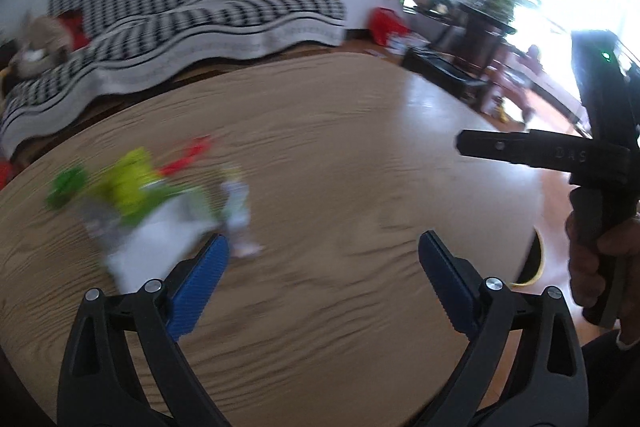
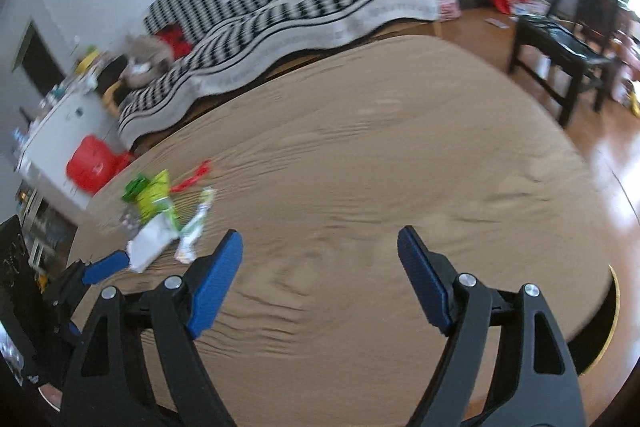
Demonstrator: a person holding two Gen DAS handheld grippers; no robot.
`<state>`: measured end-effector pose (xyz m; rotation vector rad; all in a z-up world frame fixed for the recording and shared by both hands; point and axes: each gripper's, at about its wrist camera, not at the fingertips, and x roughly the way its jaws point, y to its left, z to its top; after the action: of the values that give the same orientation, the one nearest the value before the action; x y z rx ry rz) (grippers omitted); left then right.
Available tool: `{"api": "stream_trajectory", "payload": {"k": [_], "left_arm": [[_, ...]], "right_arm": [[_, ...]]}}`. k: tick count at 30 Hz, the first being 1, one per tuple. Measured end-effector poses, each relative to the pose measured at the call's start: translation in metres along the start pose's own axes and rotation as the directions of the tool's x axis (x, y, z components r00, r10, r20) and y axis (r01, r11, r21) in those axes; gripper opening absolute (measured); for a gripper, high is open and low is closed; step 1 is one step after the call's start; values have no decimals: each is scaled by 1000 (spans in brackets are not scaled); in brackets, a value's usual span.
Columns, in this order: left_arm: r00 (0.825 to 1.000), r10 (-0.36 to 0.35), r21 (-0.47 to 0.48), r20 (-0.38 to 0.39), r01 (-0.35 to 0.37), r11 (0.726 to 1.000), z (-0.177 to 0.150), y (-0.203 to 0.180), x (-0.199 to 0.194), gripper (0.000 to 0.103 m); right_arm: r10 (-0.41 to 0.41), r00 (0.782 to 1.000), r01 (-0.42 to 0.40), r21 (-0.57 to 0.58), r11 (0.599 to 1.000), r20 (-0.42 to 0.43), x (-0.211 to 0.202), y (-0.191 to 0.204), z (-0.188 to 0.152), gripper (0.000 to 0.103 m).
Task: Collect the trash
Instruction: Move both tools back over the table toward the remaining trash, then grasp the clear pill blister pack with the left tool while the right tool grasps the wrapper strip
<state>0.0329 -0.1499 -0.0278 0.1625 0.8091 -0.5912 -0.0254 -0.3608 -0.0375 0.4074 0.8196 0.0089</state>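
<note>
A small pile of trash [image 1: 132,195] lies on the left part of the wood-grain table [image 1: 340,131]: yellow-green wrappers, a white paper, a red strip and a small white wrapper, all blurred. My left gripper [image 1: 323,239] hangs open over the bare tabletop, its left pad next to the white paper. In the right wrist view the pile [image 2: 160,215] sits left of my right gripper [image 2: 320,235], which is open with nothing between its fingers. The left gripper's blue pad [image 2: 106,267] shows beside the pile. A hand holds the right gripper's black body [image 1: 592,163] at the right.
A sofa with a black-and-white cover [image 2: 304,15] stands behind the table. A dark bench [image 2: 560,55] is at the right, a red container [image 2: 90,165] and a white cabinet [image 2: 60,123] at the left. A dark round thing with a yellow rim [image 2: 614,311] sits below the table's right edge.
</note>
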Motion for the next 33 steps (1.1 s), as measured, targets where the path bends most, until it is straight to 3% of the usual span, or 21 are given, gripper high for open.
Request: {"api": "stream_trajectory", "payload": {"k": [3, 8, 10, 20, 24, 27, 29, 33], "left_arm": [[998, 57, -90, 1, -56, 994, -10, 51, -12, 93], [991, 136, -253, -14, -135, 958, -19, 124, -18, 93], [987, 156, -292, -23, -156, 944, -19, 144, -13, 93], [976, 200, -398, -83, -216, 892, -6, 191, 31, 93], [972, 221, -397, -85, -237, 887, -7, 197, 40, 92], [977, 199, -403, -79, -214, 890, -10, 200, 42, 72], [978, 189, -407, -87, -208, 889, -12, 203, 42, 48], [978, 181, -413, -108, -210, 886, -17, 208, 43, 22]], "right_arm": [[37, 999, -38, -39, 999, -26, 26, 42, 5, 77], [69, 995, -75, -82, 994, -72, 66, 92, 7, 77], [72, 993, -81, -93, 992, -96, 82, 107, 5, 72], [49, 985, -65, -92, 994, -167, 143, 132, 11, 60], [40, 983, -58, -99, 993, -179, 155, 136, 12, 55], [36, 981, -57, -104, 993, -192, 163, 139, 12, 48], [21, 979, -46, -115, 992, -204, 170, 143, 11, 42], [-16, 980, -14, -150, 989, -197, 173, 149, 10, 32]]}}
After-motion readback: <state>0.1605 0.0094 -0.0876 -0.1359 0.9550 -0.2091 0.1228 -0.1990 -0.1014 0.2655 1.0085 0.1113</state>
